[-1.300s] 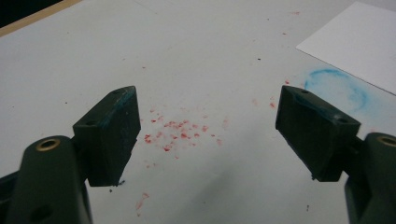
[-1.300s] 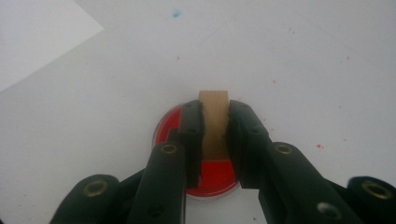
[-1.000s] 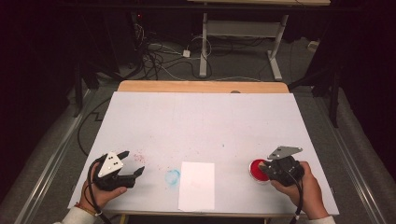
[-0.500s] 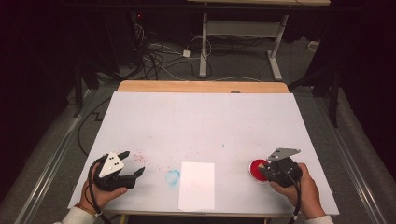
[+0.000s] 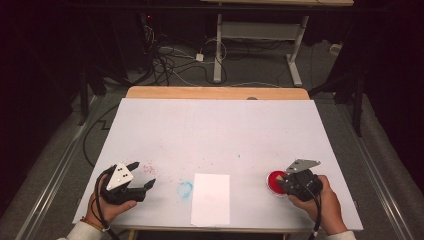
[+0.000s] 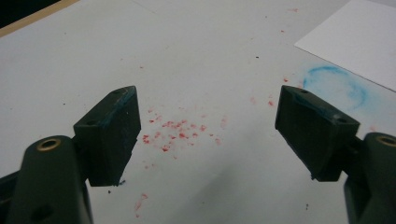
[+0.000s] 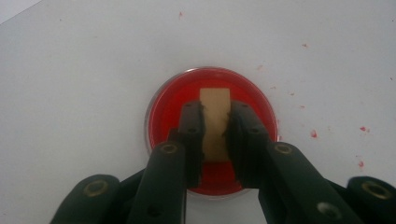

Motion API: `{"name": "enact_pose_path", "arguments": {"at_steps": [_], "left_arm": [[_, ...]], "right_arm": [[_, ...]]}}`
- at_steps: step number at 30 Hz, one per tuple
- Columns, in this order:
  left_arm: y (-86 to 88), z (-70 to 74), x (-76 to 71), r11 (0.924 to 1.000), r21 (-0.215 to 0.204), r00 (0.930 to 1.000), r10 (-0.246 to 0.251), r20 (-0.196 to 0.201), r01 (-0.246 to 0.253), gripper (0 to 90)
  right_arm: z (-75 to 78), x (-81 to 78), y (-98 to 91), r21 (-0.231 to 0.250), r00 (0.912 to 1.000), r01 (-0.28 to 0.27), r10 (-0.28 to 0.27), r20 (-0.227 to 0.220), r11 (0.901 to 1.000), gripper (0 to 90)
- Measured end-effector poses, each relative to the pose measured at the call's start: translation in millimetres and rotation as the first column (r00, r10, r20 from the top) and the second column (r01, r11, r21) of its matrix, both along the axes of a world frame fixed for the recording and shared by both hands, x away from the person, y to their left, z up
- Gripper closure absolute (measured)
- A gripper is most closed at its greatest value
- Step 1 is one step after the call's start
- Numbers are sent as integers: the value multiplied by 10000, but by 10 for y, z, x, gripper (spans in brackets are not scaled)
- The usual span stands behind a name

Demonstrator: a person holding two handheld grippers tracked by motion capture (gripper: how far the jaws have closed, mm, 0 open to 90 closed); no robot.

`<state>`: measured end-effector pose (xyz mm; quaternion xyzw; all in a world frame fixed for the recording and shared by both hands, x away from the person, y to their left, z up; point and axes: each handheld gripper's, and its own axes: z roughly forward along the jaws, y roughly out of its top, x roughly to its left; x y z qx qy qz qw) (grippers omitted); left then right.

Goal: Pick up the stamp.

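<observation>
Two grippers flank white paper sheet (image 5: 211, 198) — right gripper (image 7: 215, 122) clamps tan block (image 7: 215, 119) over red dish (image 7: 210, 128); left gripper (image 6: 205, 126) jaws wide apart, nothing between — beside blue ring stain (image 6: 334, 84)

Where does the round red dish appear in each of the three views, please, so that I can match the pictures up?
High view: the red dish lies near the table's front right, just left of the right gripper.
Right gripper view: the dish sits in the centre, under the jaws shut on a tan block.
Left gripper view: the dish is not in this picture.
Shared landmark: the white paper sheet, at the top right corner of the left gripper view.
</observation>
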<state>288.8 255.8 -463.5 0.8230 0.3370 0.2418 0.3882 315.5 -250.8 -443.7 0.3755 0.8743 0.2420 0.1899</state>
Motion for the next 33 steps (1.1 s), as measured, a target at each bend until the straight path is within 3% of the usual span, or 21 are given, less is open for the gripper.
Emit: {"name": "enact_pose_path", "arguments": {"at_steps": [19, 33], "left_arm": [[19, 1, 4, 10000, -27, 10000, 60, 16, -59, 214], [74, -42, 28, 9999, 7, 9998, 137, -145, -137, 216]], "right_arm": [[16, -17, -22, 132, 10000, -2, 1, 70, 9999, 765], [250, -51, -57, 559, 9960, -125, 75, 889, 9984, 765]]}}
